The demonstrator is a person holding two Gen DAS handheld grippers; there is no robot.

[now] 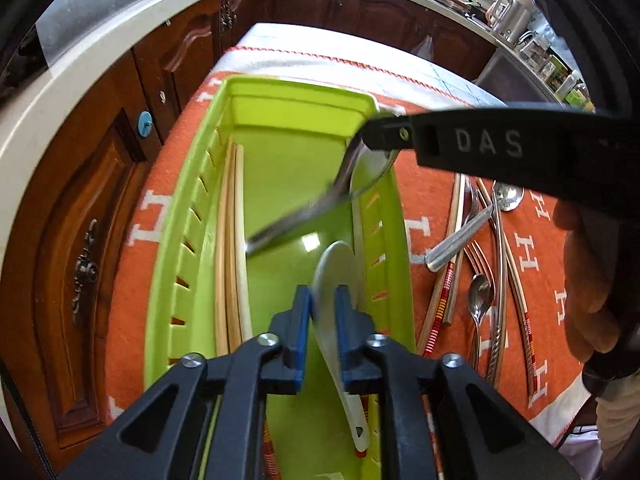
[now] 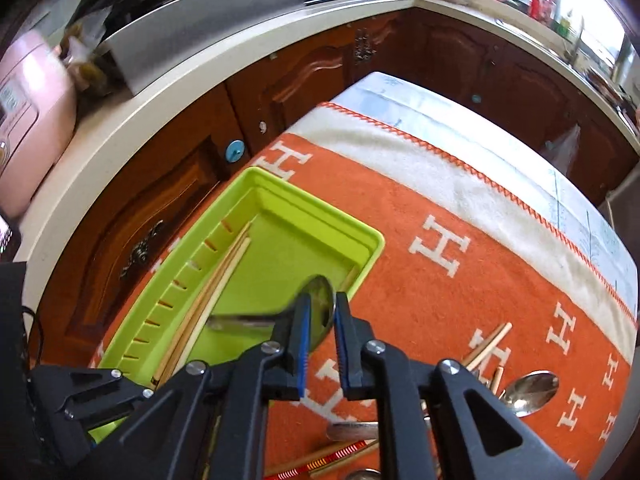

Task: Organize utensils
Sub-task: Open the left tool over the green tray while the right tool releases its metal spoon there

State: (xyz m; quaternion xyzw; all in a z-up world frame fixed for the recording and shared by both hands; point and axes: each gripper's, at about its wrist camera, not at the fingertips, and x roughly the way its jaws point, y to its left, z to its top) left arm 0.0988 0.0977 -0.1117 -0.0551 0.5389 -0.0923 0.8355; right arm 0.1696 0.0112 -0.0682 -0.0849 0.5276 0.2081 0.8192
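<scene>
Over the green utensil tray point(image 1: 192, 216), the left gripper point(image 1: 323, 320) fingers loosely bracket a white ceramic spoon point(image 1: 338, 276), likely brittle; the right gripper point(image 2: 320, 320) fingers, slightly spread, flank a slick steel spoon point(image 2: 318, 296), best pinched at the neck.

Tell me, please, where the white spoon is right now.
In the left wrist view the white spoon stands between the left gripper's blue fingers, over the green tray, near its right wall.
</scene>
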